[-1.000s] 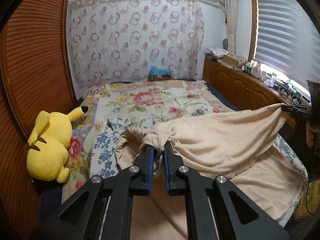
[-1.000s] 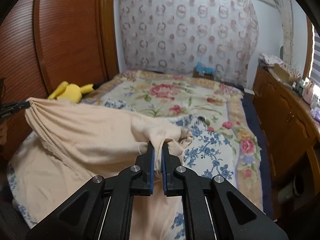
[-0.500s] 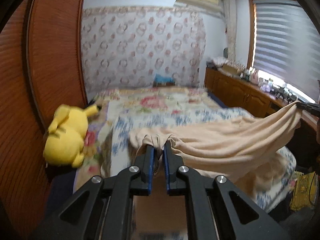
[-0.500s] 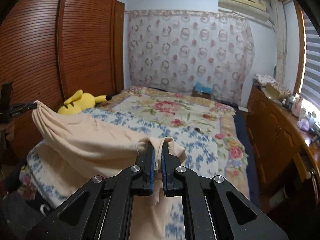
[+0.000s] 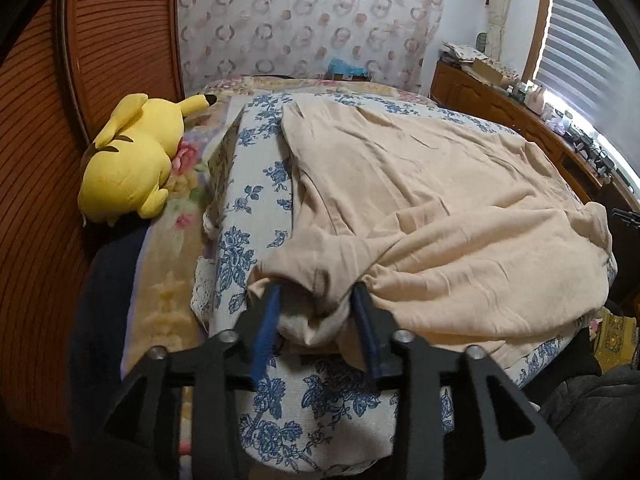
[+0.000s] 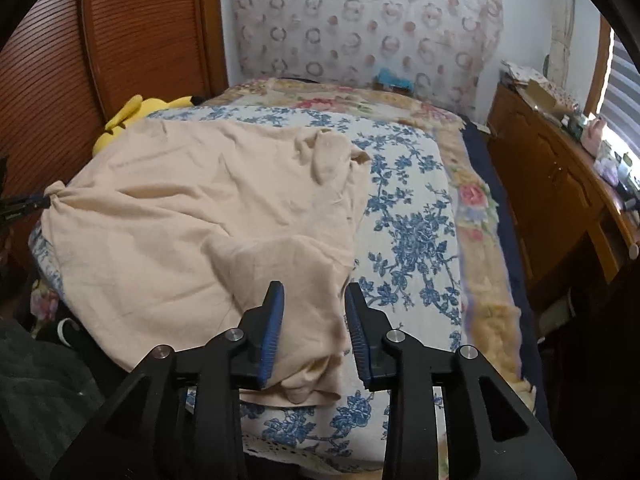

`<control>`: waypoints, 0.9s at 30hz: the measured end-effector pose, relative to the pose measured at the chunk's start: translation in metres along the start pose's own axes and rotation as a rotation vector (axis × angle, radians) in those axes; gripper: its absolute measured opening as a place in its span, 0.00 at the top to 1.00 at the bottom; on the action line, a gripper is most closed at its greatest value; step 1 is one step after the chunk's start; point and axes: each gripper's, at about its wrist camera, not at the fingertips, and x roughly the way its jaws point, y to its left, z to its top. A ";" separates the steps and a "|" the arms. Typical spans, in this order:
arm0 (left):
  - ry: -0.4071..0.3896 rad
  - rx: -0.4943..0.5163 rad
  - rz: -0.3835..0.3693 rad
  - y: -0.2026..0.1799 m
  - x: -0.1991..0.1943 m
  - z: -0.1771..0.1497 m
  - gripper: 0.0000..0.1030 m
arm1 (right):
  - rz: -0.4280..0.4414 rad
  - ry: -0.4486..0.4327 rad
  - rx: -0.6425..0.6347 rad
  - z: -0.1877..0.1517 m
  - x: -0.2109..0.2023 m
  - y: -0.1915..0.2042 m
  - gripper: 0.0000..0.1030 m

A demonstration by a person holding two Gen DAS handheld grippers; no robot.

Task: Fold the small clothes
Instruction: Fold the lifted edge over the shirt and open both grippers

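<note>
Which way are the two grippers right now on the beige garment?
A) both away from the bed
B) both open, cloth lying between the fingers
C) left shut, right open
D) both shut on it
B: the left gripper and right gripper both show spread fingers, with the beige garment lying slack on the bed.

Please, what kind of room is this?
Most likely a home bedroom: a bed with floral covers, a yellow plush toy beside it, a wooden wardrobe along the wall, and a beige garment spread on the bed.

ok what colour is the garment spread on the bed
Plain pale peach-beige garment, no print; clearest in the right wrist view.
</note>
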 end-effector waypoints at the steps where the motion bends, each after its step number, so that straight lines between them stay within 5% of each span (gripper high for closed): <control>1: -0.002 0.003 -0.001 0.002 0.000 0.000 0.57 | 0.003 -0.003 0.001 -0.001 0.000 0.002 0.69; 4: -0.014 0.013 -0.008 0.003 0.000 0.002 0.44 | 0.015 -0.014 -0.010 -0.002 0.003 0.008 0.66; 14: 0.035 -0.041 0.001 0.012 0.025 0.001 0.44 | 0.069 -0.025 0.014 0.003 0.034 0.026 0.62; 24: -0.006 -0.026 0.081 0.001 0.026 -0.005 0.41 | 0.082 -0.021 0.031 0.000 0.049 0.031 0.54; 26: -0.003 -0.023 0.076 0.002 0.026 -0.005 0.45 | 0.083 -0.018 0.030 -0.003 0.051 0.033 0.54; 27: -0.003 -0.018 0.062 0.001 0.025 -0.005 0.59 | 0.087 -0.017 0.032 -0.004 0.052 0.034 0.54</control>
